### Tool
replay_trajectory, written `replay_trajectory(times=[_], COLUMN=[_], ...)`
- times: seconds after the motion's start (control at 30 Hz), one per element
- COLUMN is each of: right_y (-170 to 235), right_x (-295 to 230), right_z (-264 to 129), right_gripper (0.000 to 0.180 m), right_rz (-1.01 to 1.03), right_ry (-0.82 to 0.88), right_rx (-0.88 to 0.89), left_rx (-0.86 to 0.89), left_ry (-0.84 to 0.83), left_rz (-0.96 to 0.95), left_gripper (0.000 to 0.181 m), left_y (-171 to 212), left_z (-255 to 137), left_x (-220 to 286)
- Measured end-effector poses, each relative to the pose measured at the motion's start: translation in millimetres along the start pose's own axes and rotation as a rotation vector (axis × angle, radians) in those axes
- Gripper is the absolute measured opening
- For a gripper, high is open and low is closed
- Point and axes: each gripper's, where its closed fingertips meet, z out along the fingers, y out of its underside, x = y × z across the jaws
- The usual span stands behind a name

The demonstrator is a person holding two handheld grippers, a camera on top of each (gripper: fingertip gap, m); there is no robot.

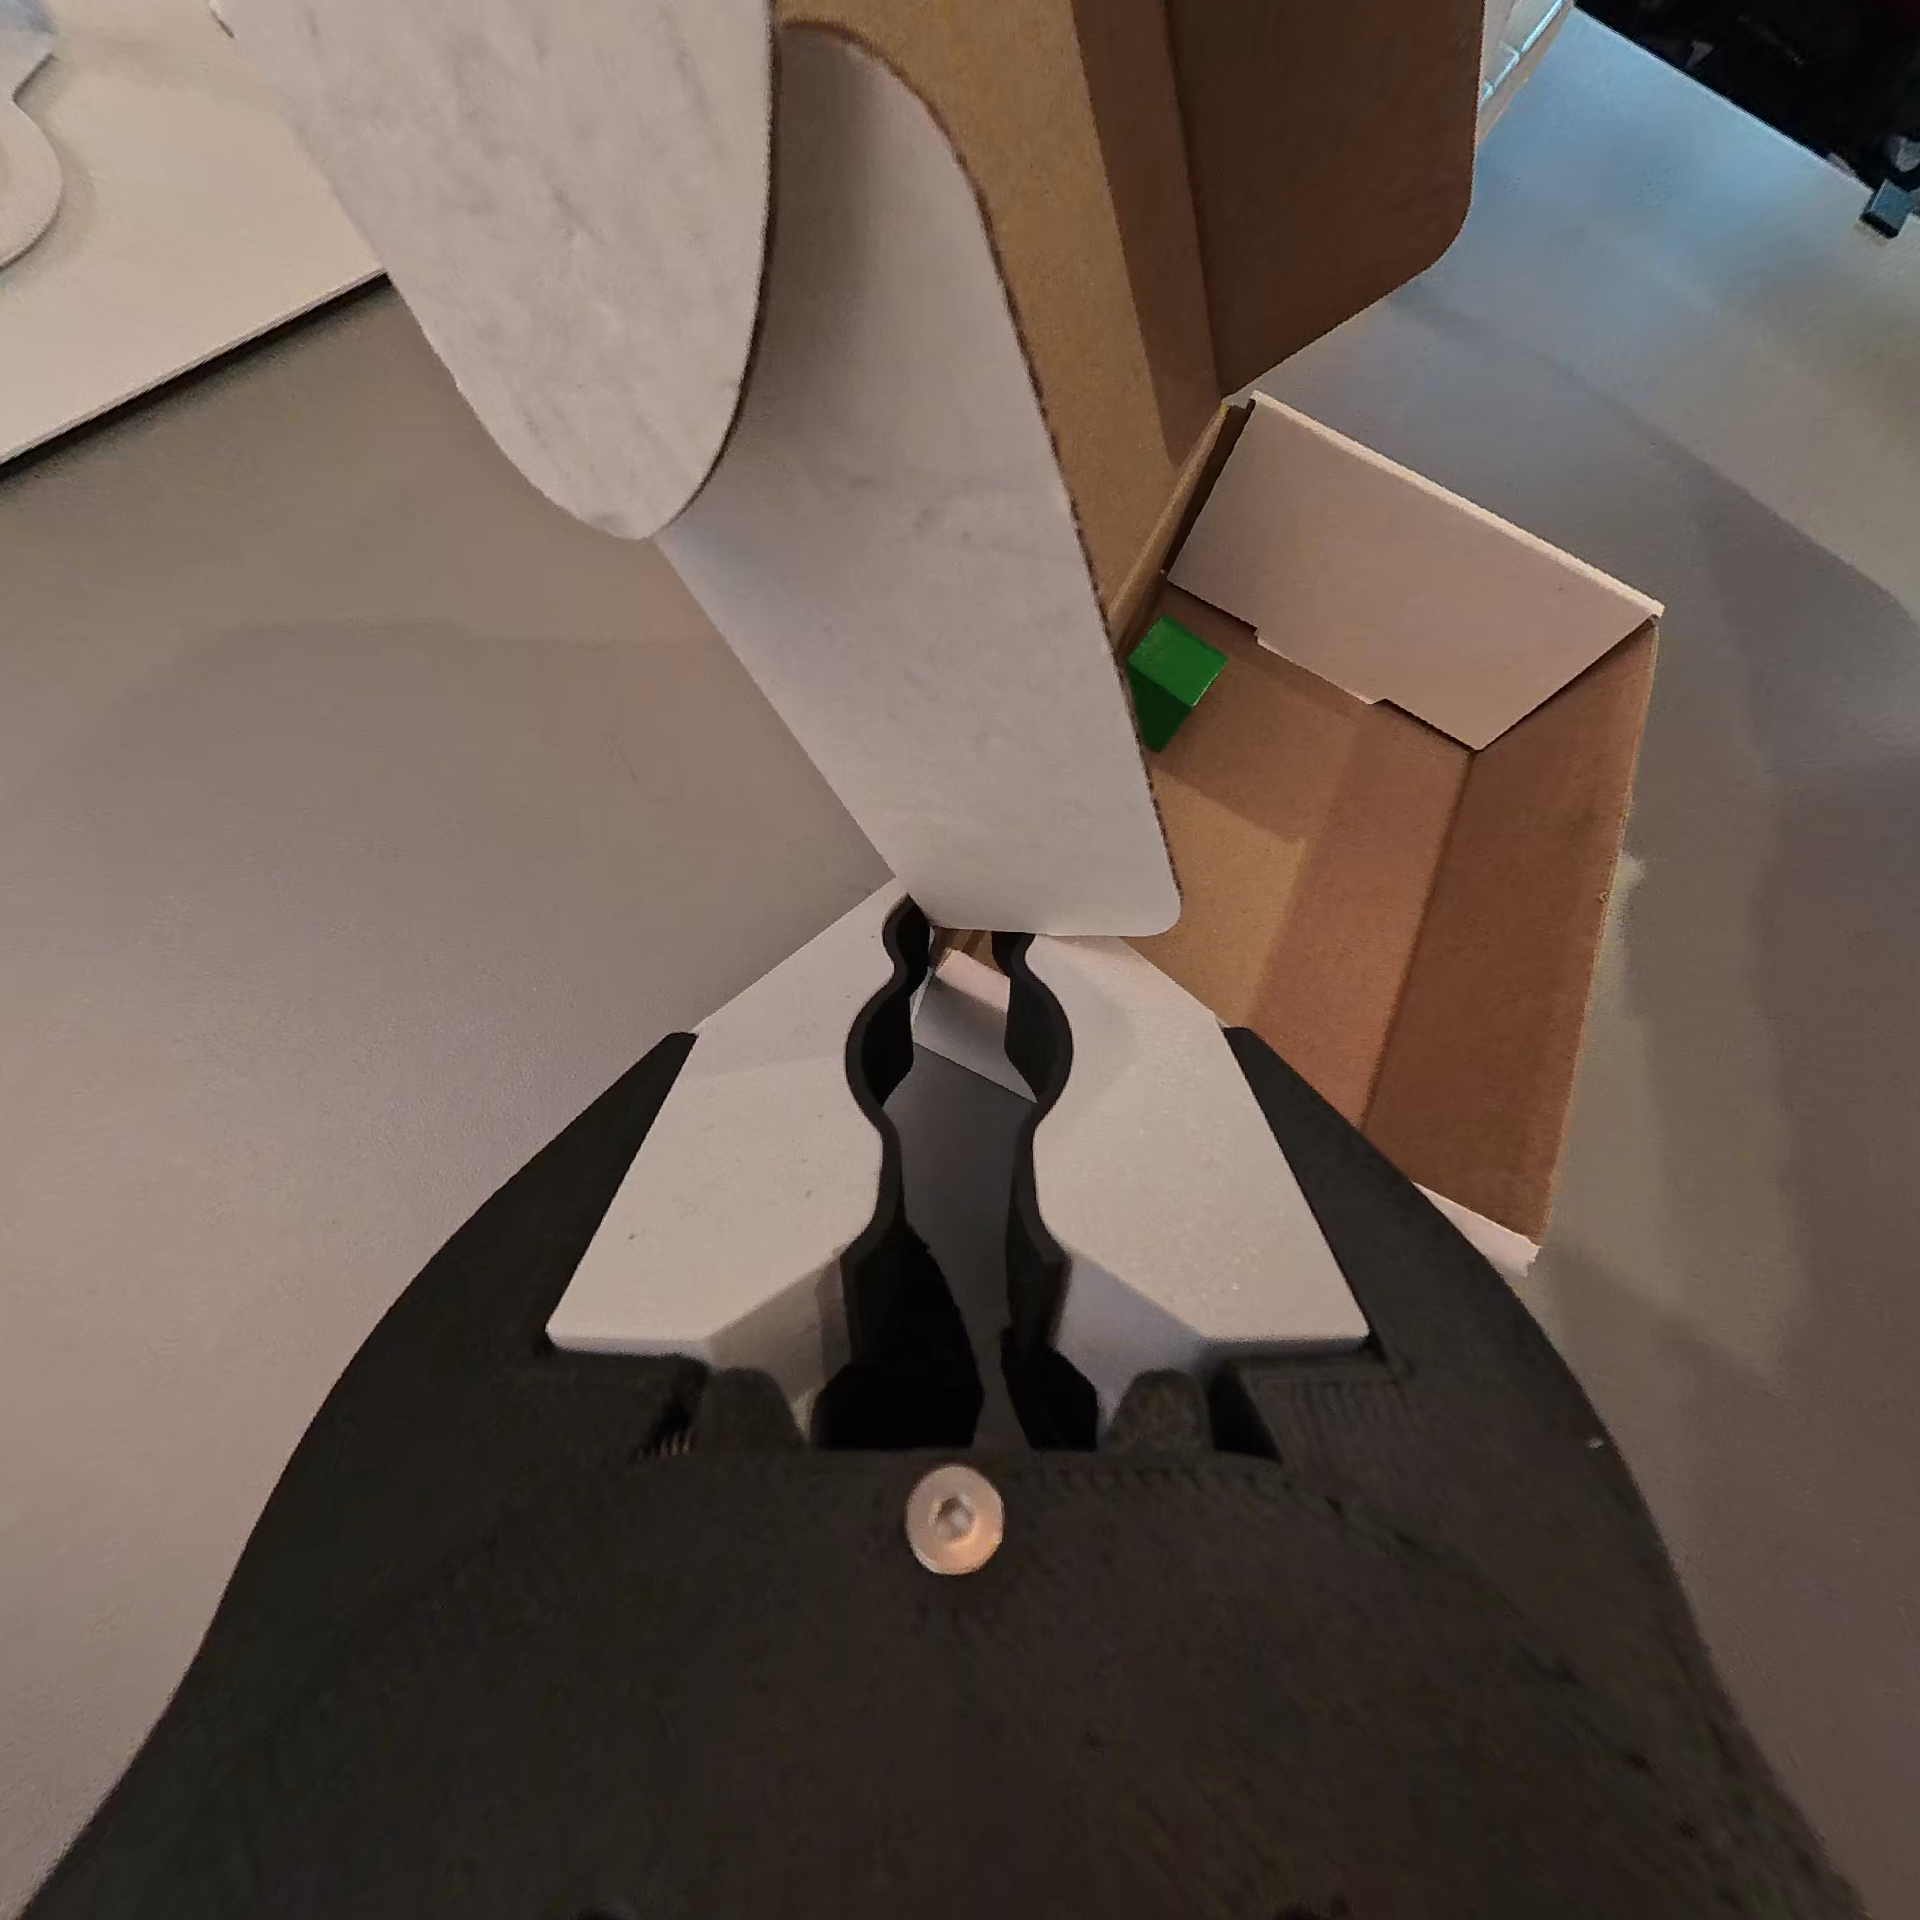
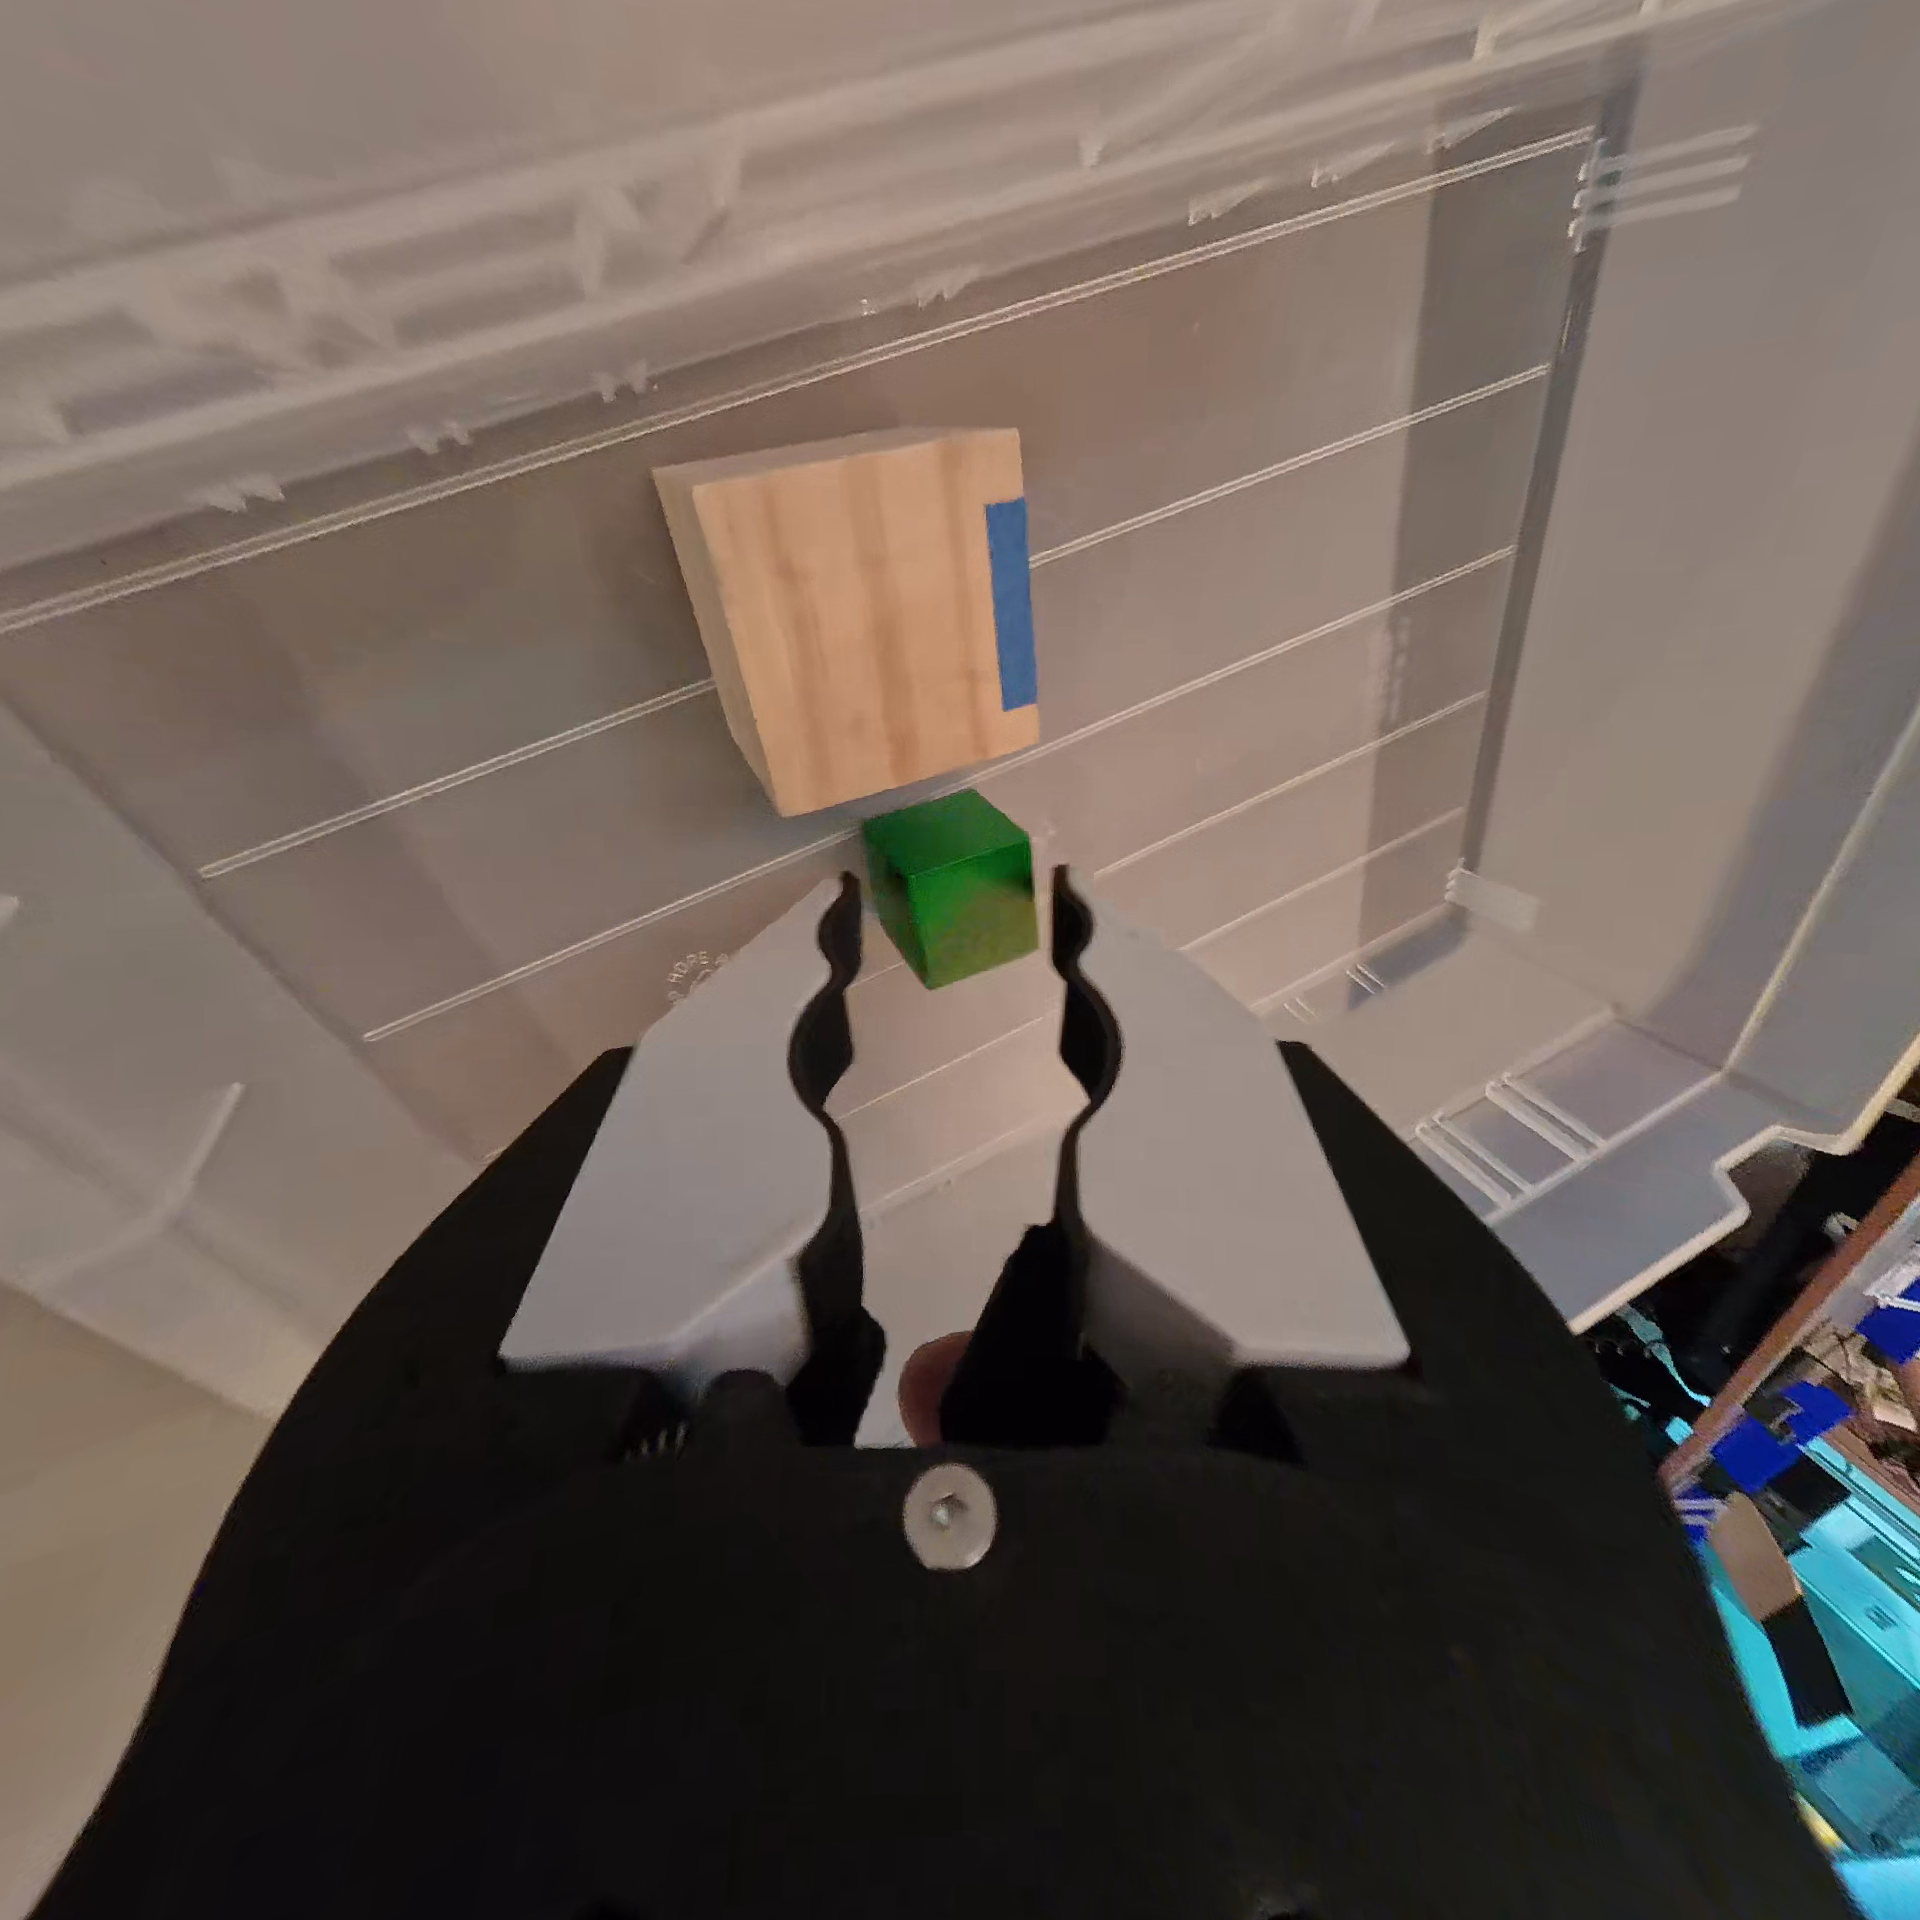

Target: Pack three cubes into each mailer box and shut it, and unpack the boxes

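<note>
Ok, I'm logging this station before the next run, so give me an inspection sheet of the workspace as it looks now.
Surface: grey tabletop; a white sheet lies at its far left corner.
Job's things: open mailer box, lid flaps raised, one green cube visible inside; a second green cube lies in a clear plastic bin, touching a larger wooden block with blue tape.
Clutter: nothing seen on the table.
Grippers: left tool nearly closed on the mailer box's near edge; right tool open, fingertips either side of the second green cube, not yet pinching.
Cables: nothing seen.
Surroundings: shelves with blue-tagged items at right.
</note>
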Motion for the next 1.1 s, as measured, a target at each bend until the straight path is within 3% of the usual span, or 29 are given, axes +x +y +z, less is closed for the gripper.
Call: replay_trajectory(times=[0.13, 0.27, 0.33, 0.43, 0.53, 0.63, 0.73, 0.9, 1.1], right_y=[1.5, -18.4, -49.9, -130.6, -193.7, -234.5, -254.7, -258.2, -258.8], right_x=[1.3, 14.1, 3.3, -56.6, -128.6, -172.9, -192.5, -199.9, -199.8], right_z=[-16.1, -75.6, -121.7, -191.7, -219.1, -203.0, -163.0, -101.8, -91.6], right_gripper=[0.048, 0.046, 0.038, 0.035, 0.034, 0.034, 0.034, 0.036, 0.035], right_rz=[0.034, 0.048, 0.04, -0.067, -0.22, -0.256, -0.252, -0.217, -0.208], right_ry=[0.002, 0.175, 0.233, 0.159, 0.05, -0.025, -0.074, -0.103, -0.092], right_rx=[-0.01, 0.059, 0.171, 0.47, 0.573, 0.535, 0.439, 0.278, 0.226], left_rx=[0.001, 0.0, 0.0, -0.002, -0.005, -0.007, -0.005, -0.004, -0.008], left_ry=[0.002, 0.002, 0.002, 0.0, -0.007, -0.015, -0.015, -0.012, -0.011], left_rz=[-0.001, -0.001, -0.001, 0.001, 0.007, 0.014, 0.014, 0.014, 0.023], left_gripper=[0.009, 0.009, 0.009, 0.009, 0.009, 0.009, 0.009, 0.009, 0.009], left_y=[0.2, 0.3, 0.1, 0.0, -0.1, 0.0, 0.1, 0.1, 0.3], left_z=[-0.1, -0.1, -0.1, 0.1, 0.0, -0.4, -0.5, -0.5, -0.1], left_x=[-0.2, -0.1, -0.1, 0.0, 0.2, 0.3, 0.2, 0.2, 1.4])
